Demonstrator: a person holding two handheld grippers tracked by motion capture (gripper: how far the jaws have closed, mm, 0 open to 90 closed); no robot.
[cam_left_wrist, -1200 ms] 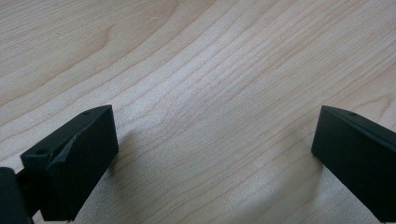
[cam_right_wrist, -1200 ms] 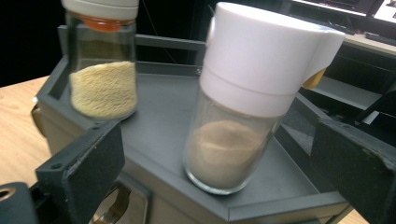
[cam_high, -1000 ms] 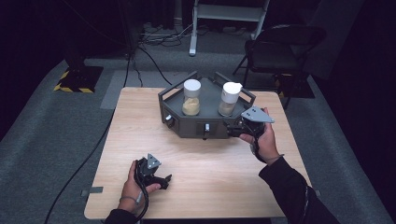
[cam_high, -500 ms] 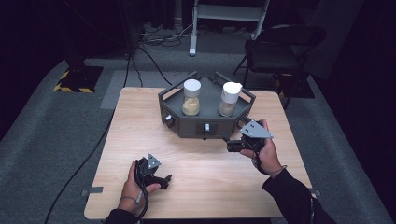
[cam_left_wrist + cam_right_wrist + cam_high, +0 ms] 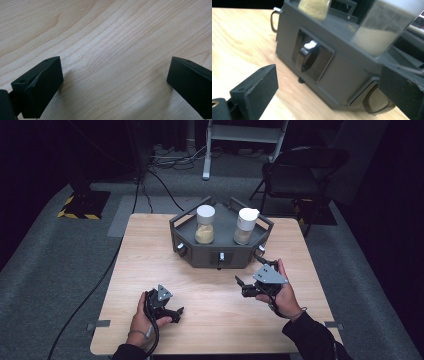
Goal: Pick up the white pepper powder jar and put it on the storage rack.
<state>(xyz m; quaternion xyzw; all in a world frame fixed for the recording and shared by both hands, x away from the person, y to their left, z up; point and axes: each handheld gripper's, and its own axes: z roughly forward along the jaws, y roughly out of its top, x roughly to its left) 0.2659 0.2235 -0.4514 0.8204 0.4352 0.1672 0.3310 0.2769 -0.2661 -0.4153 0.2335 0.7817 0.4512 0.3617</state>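
Note:
A grey six-sided stand (image 5: 201,255) sits at the far middle of the wooden table (image 5: 145,255). It holds a white-capped jar of yellow-orange powder (image 5: 205,224) and a jar of pale powder (image 5: 245,226). My right gripper (image 5: 241,286) hovers in front of the stand's right side, open with nothing between its jaws. In the right gripper view the open gripper (image 5: 327,82) faces the stand's wall (image 5: 342,75) and a recessed dark knob (image 5: 308,56), with the pale jar (image 5: 382,32) above. My left gripper (image 5: 176,314) rests near the front edge, open (image 5: 115,75) over bare wood.
A dark chair (image 5: 300,175) stands beyond the table's far right corner. Cables (image 5: 165,175) run over the grey floor at the back. A white stand's legs (image 5: 207,150) and a yellow-and-black striped base (image 5: 80,205) lie farther off.
My right gripper has drawn back from the stand's right front, toward the near side and a little left. The left gripper has stayed put.

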